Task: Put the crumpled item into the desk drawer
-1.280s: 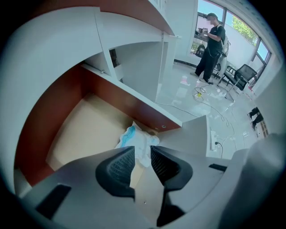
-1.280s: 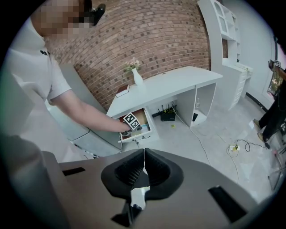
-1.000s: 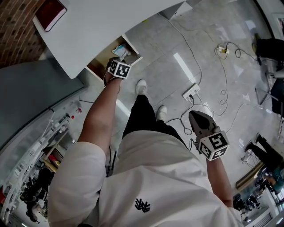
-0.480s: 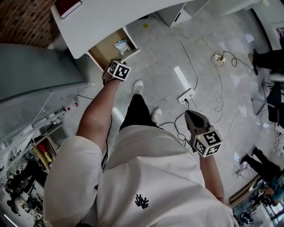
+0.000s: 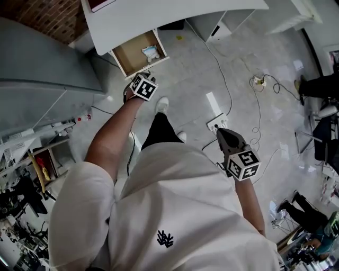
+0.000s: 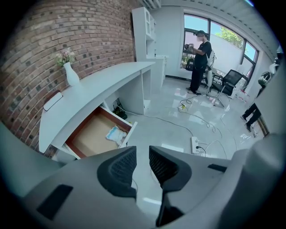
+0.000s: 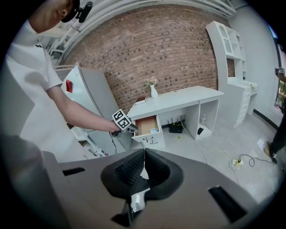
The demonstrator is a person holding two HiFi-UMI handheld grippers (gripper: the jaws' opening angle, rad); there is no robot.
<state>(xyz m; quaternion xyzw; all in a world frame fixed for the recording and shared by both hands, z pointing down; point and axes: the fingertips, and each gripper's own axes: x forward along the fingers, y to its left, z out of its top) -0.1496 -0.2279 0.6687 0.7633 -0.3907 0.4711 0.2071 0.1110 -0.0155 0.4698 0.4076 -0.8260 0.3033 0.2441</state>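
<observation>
Since the moment a second earlier, the left hand-held gripper (image 6: 142, 154) had drawn back from the drawer (image 5: 131, 53). It had been right over the open drawer; now it hung clear of the drawer's front edge, above the floor (image 5: 190, 74). Its jaws had just been closing, yet a narrow gap remained between the ribbed pads and nothing lay in it, so it stood released and empty. The crumpled item (image 5: 151, 52), a pale bluish-white wad, lay inside the drawer, in the corner by the front panel. The drawer was pulled out from under the white table (image 5: 159, 16), its brown bottom otherwise bare. The right hand-held gripper (image 7: 145, 152) was held well away from the drawer, at the person's side, with its jaws clenched together on nothing. A white power strip (image 5: 217, 123) lay on the floor, well apart from the drawer.
</observation>
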